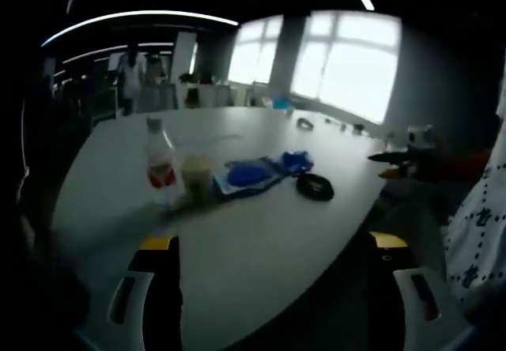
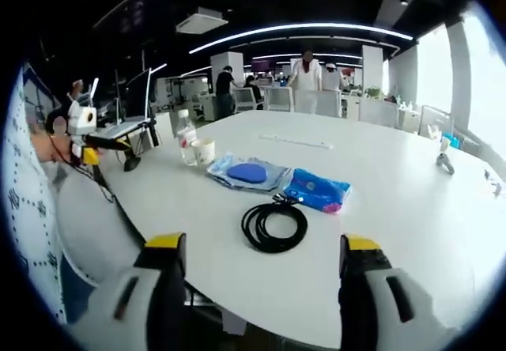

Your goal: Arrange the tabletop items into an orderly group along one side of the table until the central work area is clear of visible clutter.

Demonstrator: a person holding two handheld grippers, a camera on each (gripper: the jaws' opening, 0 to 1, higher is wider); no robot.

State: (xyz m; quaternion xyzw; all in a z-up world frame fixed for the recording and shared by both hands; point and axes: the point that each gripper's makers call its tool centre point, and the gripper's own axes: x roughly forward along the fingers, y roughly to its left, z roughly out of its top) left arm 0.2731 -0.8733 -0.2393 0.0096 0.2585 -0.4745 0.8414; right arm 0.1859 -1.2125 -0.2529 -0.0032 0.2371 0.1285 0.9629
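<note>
Clutter sat bunched near one edge of the white table (image 2: pixel 411 209): a coiled black cable (image 2: pixel 274 226) lay closest to the right gripper (image 2: pixel 265 268), with a blue packet (image 2: pixel 317 190) just beside it and a flat clear bag with a blue item inside (image 2: pixel 248 172) a little further on. Beyond those stood a clear water bottle (image 2: pixel 185 141) with a red label and a pale cup (image 2: pixel 203 152), the two just beside each other. In the left gripper view the same group appeared from the other side, bottle (image 1: pixel 160 163) and cup (image 1: pixel 198 177) nearest, the bag (image 1: pixel 247 176) and cable (image 1: pixel 315 186) behind. Both grippers hung short of the table's edge, the left gripper (image 1: pixel 273 288) and the right alike with jaws spread wide and nothing between them. No item looked gripped yet, so the step in hand seemed to be the first reach. The cable was probably the sensible start: limp and loose, it would likely need pinching across several turns at once so the coil did not spill open when dragged. The bottle looked tall and tippable, best taken low on its body. Past the group, the far table carried a few small objects (image 2: pixel 444 161) too blurred to name, and people stood in the office (image 2: pixel 308 74) behind.
</note>
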